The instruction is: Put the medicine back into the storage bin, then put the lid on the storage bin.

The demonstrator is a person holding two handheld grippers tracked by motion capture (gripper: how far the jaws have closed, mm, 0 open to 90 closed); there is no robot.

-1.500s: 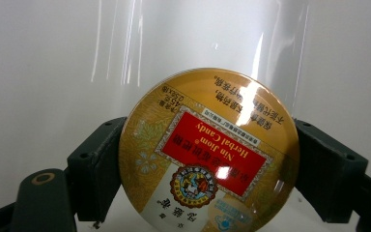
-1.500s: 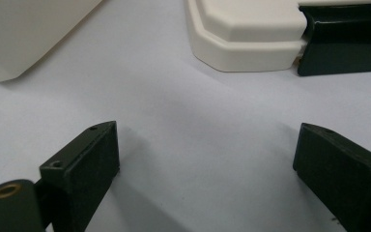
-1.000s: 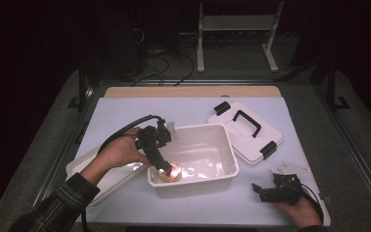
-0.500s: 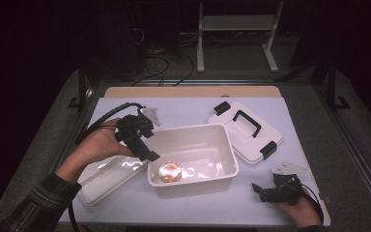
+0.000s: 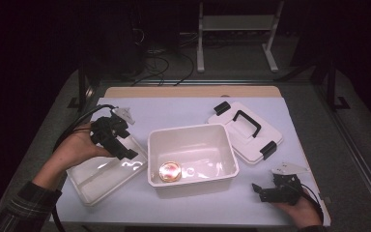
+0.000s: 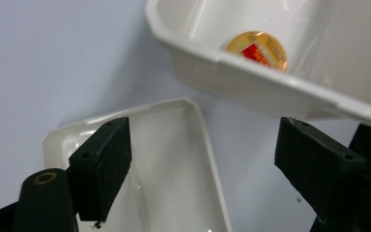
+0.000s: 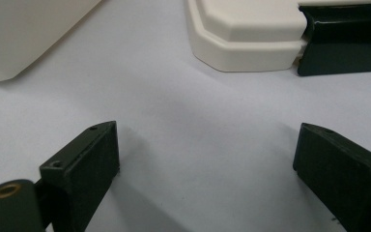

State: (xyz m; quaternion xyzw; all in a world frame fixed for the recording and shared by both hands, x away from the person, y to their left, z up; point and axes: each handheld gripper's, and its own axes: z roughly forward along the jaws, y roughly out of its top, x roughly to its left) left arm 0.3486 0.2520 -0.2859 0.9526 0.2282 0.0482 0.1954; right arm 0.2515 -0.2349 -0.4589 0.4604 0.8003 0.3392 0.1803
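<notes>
I had the left gripper (image 5: 125, 151) over the shallow white tray (image 5: 104, 176), jaws wide and empty. The round gold tin (image 5: 170, 171) lay inside the deep white tub (image 5: 193, 159). My right gripper (image 5: 261, 192) rested on the table (image 5: 174, 113), also open, empty

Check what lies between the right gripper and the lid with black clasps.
Only bare tablecloth separates the right gripper from the lid, per the right gripper view.
</notes>
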